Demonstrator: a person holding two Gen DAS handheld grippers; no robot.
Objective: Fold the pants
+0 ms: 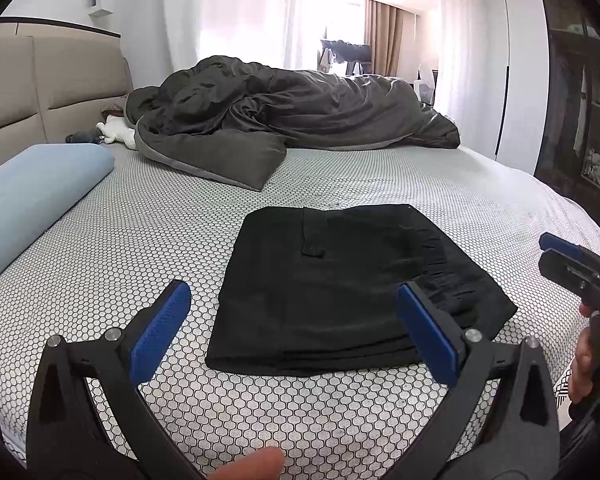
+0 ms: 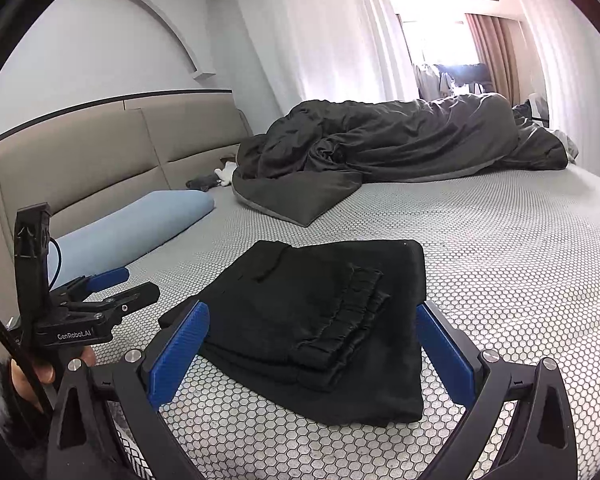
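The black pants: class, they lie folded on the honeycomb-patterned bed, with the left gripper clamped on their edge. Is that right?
Not quite. The black pants do lie folded on the bed, but the left gripper is open, clamped on nothing. The left wrist view shows it.

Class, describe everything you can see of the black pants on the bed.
The pants are black, of soft matte fabric, folded into a flat, roughly rectangular stack of several layers. A gathered elastic waistband lies on top, with a small pocket flap farther back. They rest on the honeycomb-patterned bed cover. Neither gripper touches them.
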